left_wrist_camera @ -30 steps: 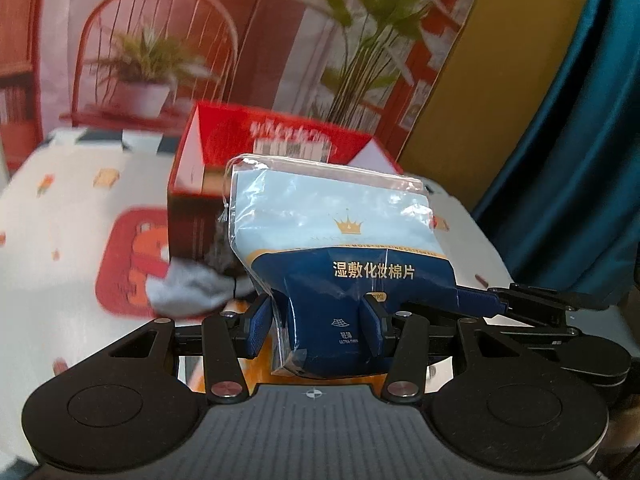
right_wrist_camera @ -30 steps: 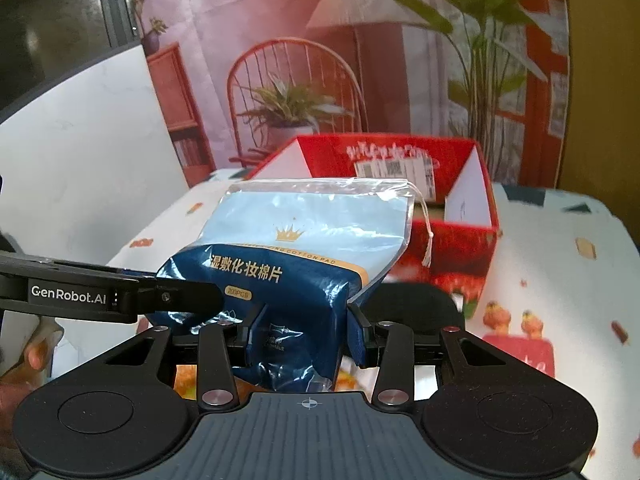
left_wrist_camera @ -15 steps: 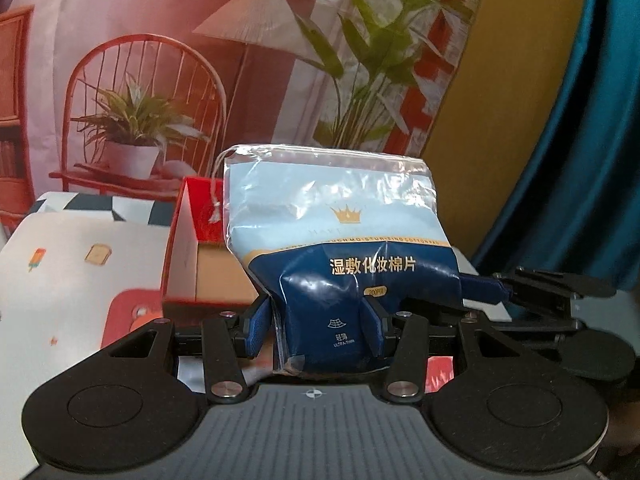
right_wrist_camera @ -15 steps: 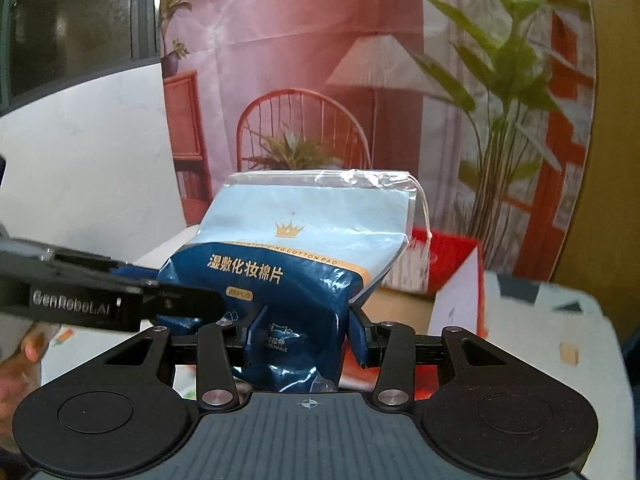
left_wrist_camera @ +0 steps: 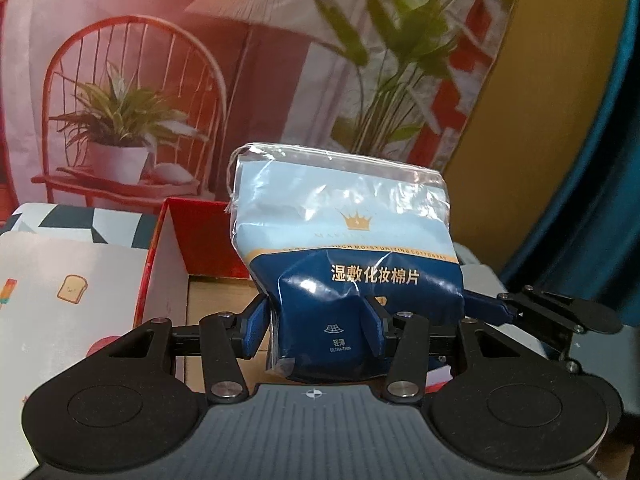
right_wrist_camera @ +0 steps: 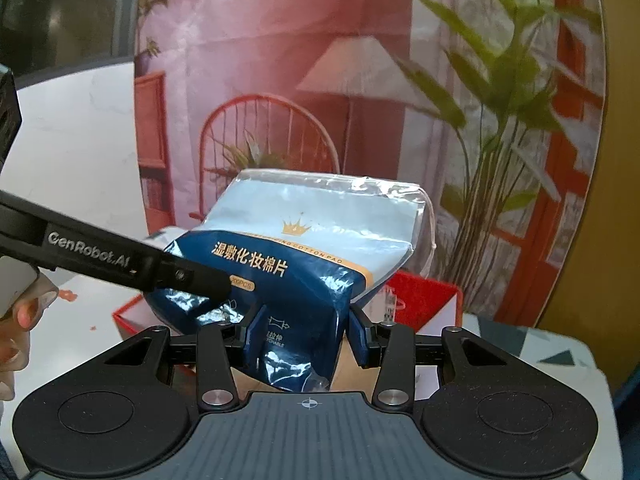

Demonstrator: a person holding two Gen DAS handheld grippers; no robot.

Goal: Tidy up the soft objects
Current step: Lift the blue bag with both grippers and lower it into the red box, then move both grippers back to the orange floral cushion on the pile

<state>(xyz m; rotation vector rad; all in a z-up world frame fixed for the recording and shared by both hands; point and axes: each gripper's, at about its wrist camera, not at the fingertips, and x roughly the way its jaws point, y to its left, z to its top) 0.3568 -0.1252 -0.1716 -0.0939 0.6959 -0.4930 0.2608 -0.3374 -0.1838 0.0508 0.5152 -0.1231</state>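
A soft blue and pale-blue bag of cotton pads (left_wrist_camera: 344,264) hangs in the air, pinched at its dark lower end from two sides. My left gripper (left_wrist_camera: 316,322) is shut on that end. My right gripper (right_wrist_camera: 306,334) is shut on the same bag (right_wrist_camera: 304,248) from the other side. Each gripper shows in the other's view: the right one's fingers (left_wrist_camera: 488,306) beside the bag, the left one's fingers (right_wrist_camera: 192,276) across it. Under and behind the bag stands an open red cardboard box (left_wrist_camera: 168,248), its brown floor (left_wrist_camera: 216,296) bare where it shows.
The box (right_wrist_camera: 424,300) rests on a white tablecloth (left_wrist_camera: 60,280) with small food prints. A printed backdrop of a red chair, lamp and plants hangs right behind it. A blue curtain (left_wrist_camera: 592,160) is at the right. A hand (right_wrist_camera: 16,320) holds the left gripper.
Both grippers have carried the bag forward over the red box, which now fills less of the view below the bag. The grey cloth beside the box has dropped out of sight. Both grips are unchanged.
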